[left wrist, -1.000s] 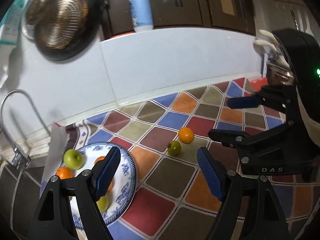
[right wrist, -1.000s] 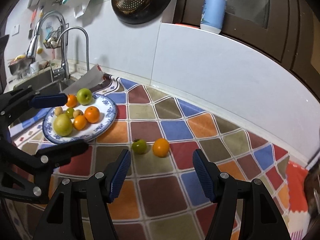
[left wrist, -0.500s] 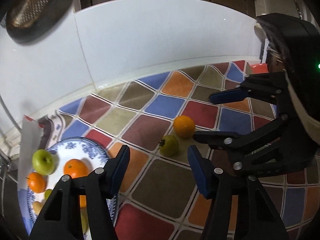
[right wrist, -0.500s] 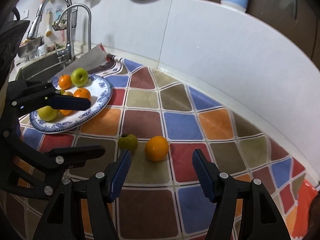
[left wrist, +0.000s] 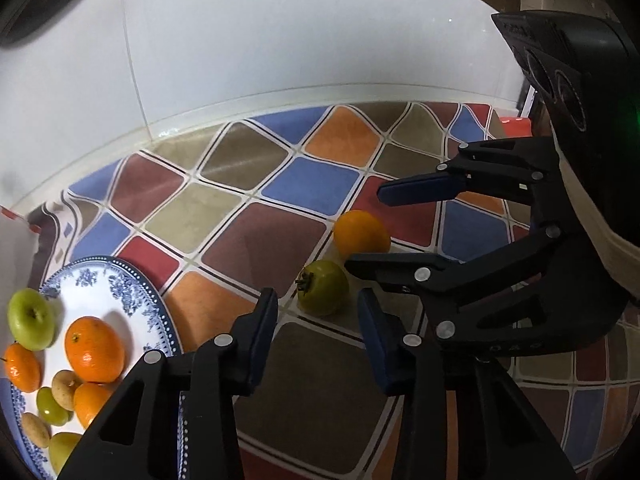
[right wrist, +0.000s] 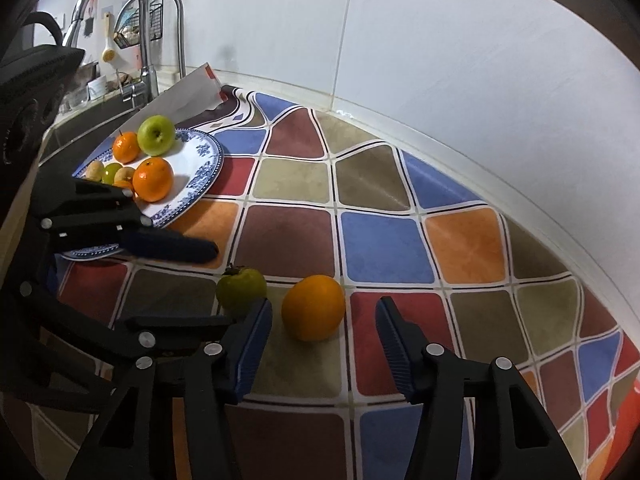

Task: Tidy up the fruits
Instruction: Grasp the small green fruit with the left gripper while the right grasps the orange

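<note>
Two loose fruits: one orange [right wrist: 313,306]; one green persimmon [right wrist: 241,289]; both claws agape.

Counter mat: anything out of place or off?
Two fruits sit loose on the mat: a green persimmon and an orange, apart from the plate holding the rest. No spill or damage.

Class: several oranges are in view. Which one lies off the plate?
The orange on the chequered mat, beside the green fruit and between the open right gripper's fingers; the other oranges lie on the blue-patterned plate.
</note>
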A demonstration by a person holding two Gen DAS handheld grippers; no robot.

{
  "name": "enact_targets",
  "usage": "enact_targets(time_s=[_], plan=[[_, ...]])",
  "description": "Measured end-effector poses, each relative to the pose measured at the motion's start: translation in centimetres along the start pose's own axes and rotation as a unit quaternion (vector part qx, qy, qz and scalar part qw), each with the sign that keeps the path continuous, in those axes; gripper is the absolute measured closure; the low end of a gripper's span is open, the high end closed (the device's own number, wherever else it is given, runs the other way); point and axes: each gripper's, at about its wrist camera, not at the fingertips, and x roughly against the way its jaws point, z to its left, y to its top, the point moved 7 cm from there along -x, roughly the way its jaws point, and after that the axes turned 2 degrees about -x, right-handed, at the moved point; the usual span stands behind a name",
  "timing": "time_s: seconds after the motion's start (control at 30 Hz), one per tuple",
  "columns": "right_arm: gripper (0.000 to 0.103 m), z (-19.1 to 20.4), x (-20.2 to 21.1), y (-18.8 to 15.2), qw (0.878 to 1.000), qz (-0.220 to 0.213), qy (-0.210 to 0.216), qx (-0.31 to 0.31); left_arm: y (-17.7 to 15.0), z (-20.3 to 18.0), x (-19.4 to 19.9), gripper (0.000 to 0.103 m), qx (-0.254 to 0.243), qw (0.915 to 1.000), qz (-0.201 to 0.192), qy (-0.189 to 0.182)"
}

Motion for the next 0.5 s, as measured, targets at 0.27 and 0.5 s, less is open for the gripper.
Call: enact_targets(time_s=[0.27, 0.5], plan=[[0.068, -0.3, -1.2, -0.3, 0.999, 0.015, 0.033, -0.023, 0.5, 0.2, -0.9, 0.065, 0.006, 0.9999, 0.008, -0.004], [0.068, -1.5, -0.2, -1.2, 0.998, 0.014, 0.012, -0.063, 0.6, -0.1, -1.4, 0.074, 0.005, 0.9998, 0.02, 0.0]])
